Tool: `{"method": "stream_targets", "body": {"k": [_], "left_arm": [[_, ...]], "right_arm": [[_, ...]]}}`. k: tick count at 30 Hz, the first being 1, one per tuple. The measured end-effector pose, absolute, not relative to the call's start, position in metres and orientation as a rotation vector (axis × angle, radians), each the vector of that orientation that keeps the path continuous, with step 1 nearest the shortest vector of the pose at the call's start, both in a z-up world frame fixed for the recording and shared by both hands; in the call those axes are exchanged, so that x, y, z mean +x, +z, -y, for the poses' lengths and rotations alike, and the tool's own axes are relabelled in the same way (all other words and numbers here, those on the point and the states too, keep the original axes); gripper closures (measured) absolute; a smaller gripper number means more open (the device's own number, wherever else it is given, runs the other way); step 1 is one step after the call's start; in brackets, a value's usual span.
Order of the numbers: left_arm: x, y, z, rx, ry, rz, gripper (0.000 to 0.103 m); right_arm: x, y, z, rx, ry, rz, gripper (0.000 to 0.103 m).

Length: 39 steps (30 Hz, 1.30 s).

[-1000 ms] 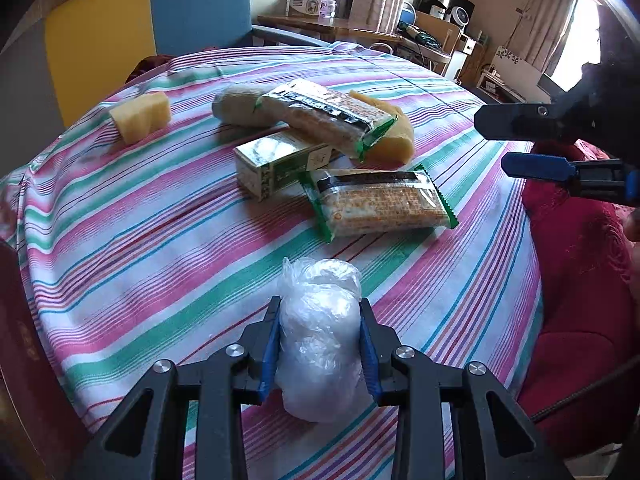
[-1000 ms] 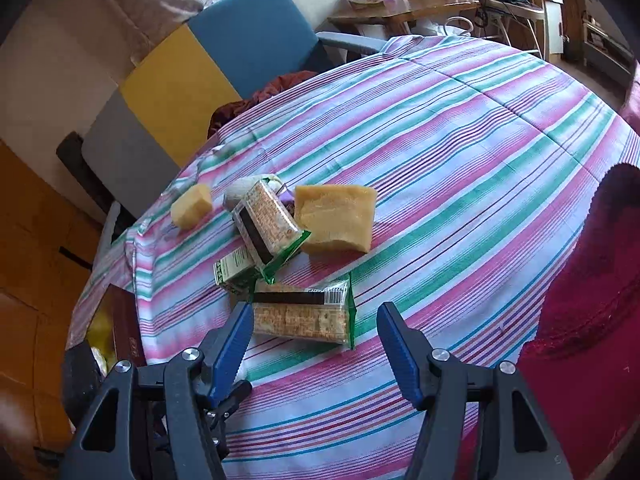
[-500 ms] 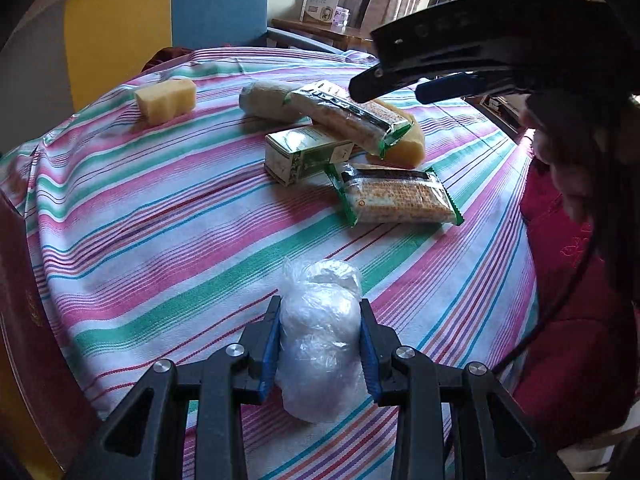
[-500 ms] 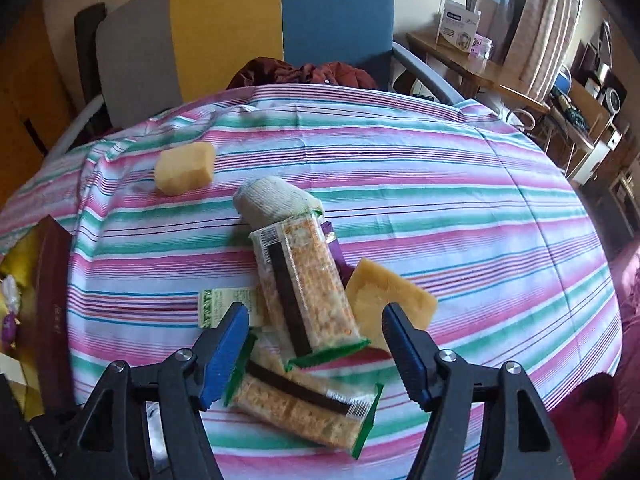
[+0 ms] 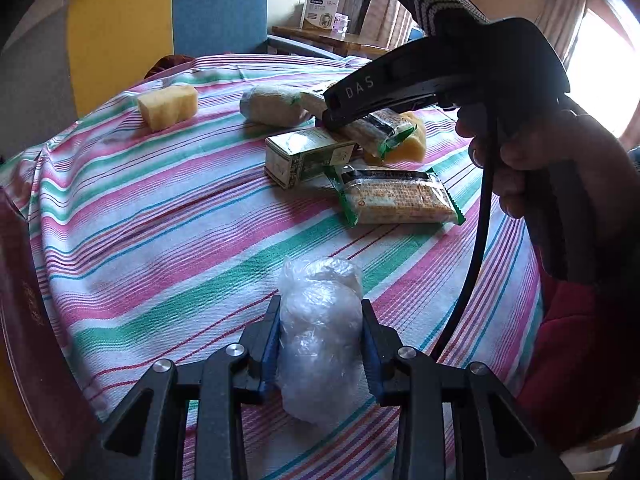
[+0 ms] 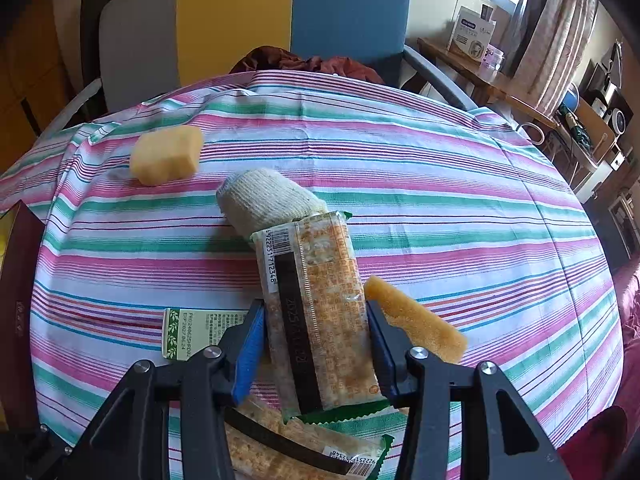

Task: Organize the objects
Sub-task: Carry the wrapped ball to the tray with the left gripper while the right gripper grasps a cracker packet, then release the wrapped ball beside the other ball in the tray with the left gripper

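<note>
On the striped tablecloth (image 5: 168, 216), our left gripper (image 5: 320, 344) pinches a crumpled clear plastic bundle (image 5: 318, 332) near the table's edge. Further right, our right gripper (image 6: 316, 344), its jaws just closing, presses both sides of a green-edged cracker packet (image 6: 316, 300) atop the pile, beside a yellow sponge slab (image 6: 416, 324).

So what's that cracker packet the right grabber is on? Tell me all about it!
The cracker packet is a long, clear wrapper with green crimped ends, a black stripe and a barcode label, showing brownish crackers inside. It lies on top of the pile, its far end on the knitted roll. The right gripper has just been closing, and its blue pads now sit against the packet's long sides.
</note>
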<state>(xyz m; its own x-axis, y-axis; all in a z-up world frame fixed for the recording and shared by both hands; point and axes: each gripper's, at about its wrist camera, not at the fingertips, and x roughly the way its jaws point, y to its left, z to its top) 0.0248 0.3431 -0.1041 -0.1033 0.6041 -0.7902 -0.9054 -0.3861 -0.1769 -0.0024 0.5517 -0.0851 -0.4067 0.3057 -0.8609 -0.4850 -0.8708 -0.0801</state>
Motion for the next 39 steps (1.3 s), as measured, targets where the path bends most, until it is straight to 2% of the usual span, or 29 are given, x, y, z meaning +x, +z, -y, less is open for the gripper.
{"method": "stream_targets", "body": {"k": [6, 12, 20, 29, 35, 39], "left_arm": [[0.031, -0.094, -0.338, -0.998, 1.740, -0.437, 0.068], [0.022, -0.056, -0.312, -0.967, 1.778, -0.349, 0.068], [-0.074, -0.011, -0.223, -1.082, 1.994, -0.139, 0.068], [-0.183, -0.032, -0.113, -1.325, 2.306, -0.023, 0.068], [-0.213, -0.046, -0.080, -1.380, 2.438, -0.073, 0.067], [-0.226, -0.067, -0.072, -1.430, 2.448, -0.114, 0.059]], "right_arm": [[-0.002, -0.086, -0.555, -1.339, 2.299, -0.269, 0.054], [-0.003, -0.087, -0.553, -1.339, 2.300, -0.257, 0.054], [-0.002, -0.086, -0.550, -1.338, 2.293, -0.233, 0.054], [-0.003, -0.087, -0.549, -1.339, 2.292, -0.223, 0.054], [-0.003, -0.087, -0.549, -1.340, 2.292, -0.219, 0.054], [-0.003, -0.087, -0.549, -1.339, 2.292, -0.219, 0.054]]}}
